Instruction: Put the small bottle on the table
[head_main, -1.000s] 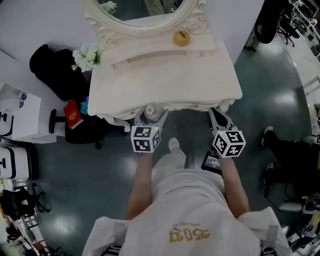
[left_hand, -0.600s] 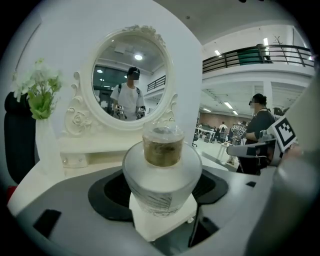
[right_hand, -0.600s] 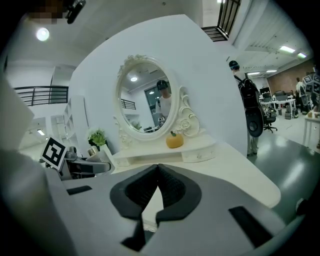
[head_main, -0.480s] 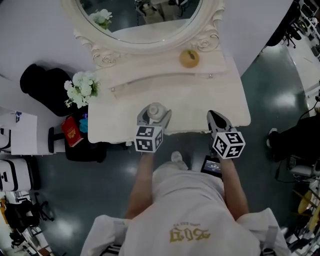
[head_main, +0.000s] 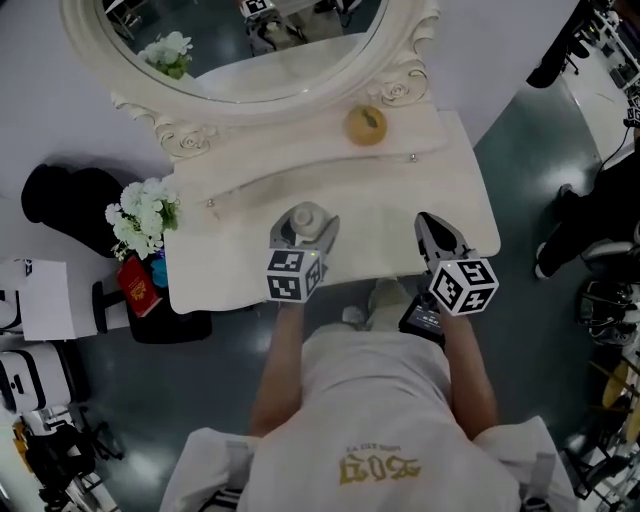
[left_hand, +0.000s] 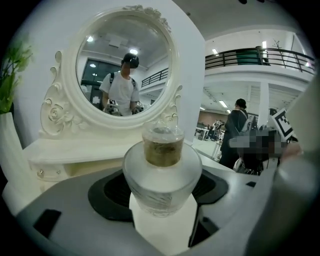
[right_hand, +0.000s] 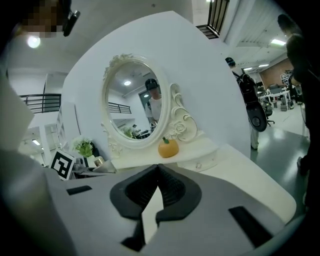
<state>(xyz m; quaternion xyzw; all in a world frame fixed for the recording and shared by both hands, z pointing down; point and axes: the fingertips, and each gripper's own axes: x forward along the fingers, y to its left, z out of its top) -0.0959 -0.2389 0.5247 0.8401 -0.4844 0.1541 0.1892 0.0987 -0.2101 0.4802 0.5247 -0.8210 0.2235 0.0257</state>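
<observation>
Left tool (head_main: 306, 230) has advanced over the table (head_main: 230, 262), gripping the small bottle (head_main: 306, 215); right tool (head_main: 432, 222) alongside, closed.

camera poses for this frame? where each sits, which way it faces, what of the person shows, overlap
Head view: on the person's head, looking steeply down at the dressing table; shows torso, forearms, left gripper and right gripper.
Left gripper view: on the left gripper, facing the mirror; its jaws hold the small bottle.
Right gripper view: on the right gripper, facing the mirror and orange ornament; its jaws shut, empty.
Shared: both gripper views see the mirror, with the person reflected.
</observation>
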